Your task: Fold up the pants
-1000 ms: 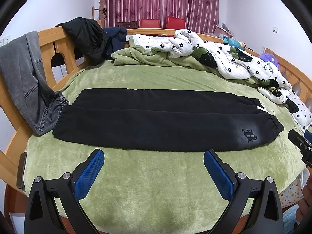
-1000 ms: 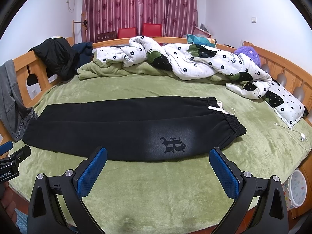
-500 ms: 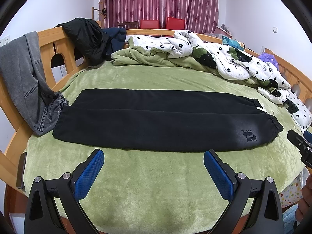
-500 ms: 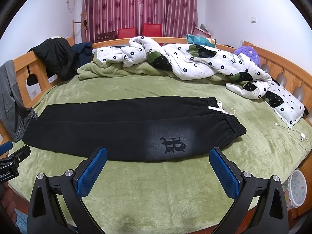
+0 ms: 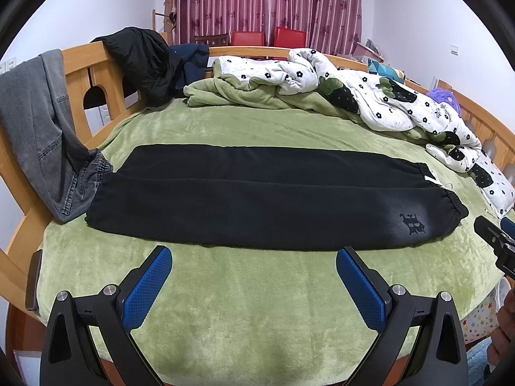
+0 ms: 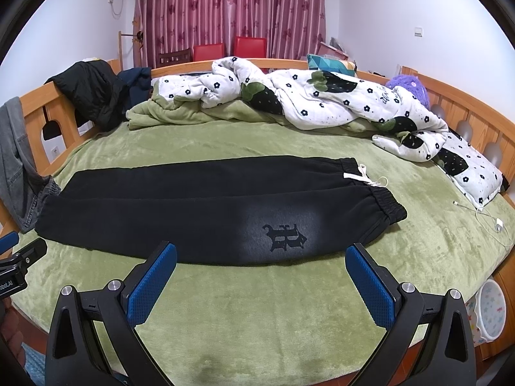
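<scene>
Black pants (image 5: 257,196) lie flat on the green bed, folded lengthwise leg over leg, waistband and white drawstring at the right, cuffs at the left. They also show in the right wrist view (image 6: 206,212), with a dark logo (image 6: 285,233) near the waist. My left gripper (image 5: 254,263) is open and empty, hovering over the bed short of the pants' near edge. My right gripper (image 6: 260,260) is open and empty, just short of the near edge below the logo. Each gripper shows at the edge of the other's view.
A white flowered quilt (image 6: 322,103) and green blanket are heaped at the back. Grey jeans (image 5: 38,135) and a black jacket (image 5: 145,61) hang on the wooden bed rail. A charging cable (image 6: 489,222) lies at the bed's right edge. A white tub (image 6: 489,312) stands beside the bed.
The left wrist view has shifted slightly, so the pants sit a little higher in frame. The right gripper has not visibly moved.
</scene>
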Demonstrator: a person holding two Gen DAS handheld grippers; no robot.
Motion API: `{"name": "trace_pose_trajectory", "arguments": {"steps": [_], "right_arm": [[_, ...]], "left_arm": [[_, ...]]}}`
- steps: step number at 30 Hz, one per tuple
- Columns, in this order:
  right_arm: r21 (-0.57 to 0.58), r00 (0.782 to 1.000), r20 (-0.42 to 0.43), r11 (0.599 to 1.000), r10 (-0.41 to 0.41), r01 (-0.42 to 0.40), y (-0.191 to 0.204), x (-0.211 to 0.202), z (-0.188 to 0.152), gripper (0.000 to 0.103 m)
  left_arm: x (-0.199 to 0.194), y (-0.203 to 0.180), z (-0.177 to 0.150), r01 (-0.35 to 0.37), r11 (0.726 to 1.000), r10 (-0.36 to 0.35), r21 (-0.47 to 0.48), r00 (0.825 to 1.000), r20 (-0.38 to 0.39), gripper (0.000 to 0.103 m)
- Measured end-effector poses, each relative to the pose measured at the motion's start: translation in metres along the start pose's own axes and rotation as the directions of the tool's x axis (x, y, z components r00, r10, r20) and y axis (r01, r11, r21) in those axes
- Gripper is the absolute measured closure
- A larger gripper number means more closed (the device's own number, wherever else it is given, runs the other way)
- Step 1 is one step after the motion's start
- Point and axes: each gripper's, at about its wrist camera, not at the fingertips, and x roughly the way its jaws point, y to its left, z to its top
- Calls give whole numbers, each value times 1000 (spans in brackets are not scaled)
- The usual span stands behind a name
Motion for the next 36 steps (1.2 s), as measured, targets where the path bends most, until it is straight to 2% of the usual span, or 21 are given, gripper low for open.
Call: {"name": "trace_pose_trajectory", "arguments": {"steps": [7, 21, 28, 36], "right_arm": [[2, 1000, -15, 1000, -6, 6, -3, 12, -1, 0], [10, 998, -54, 999, -36, 37, -9, 51, -11, 0], [10, 996, -77, 999, -53, 54, -19, 75, -22, 0], [88, 989, -135, 994, -53, 65, -47, 115, -40, 3]], "left_arm": [[6, -5, -6, -1, 1000, 1, -12, 1000, -18, 0], [49, 10, -6, 7, 999, -10, -45, 998, -69, 0], [73, 23, -10, 35, 995, -45, -89, 993, -108, 1], [114, 52, -25, 29, 985, -59, -171, 983, -175, 3]]}}
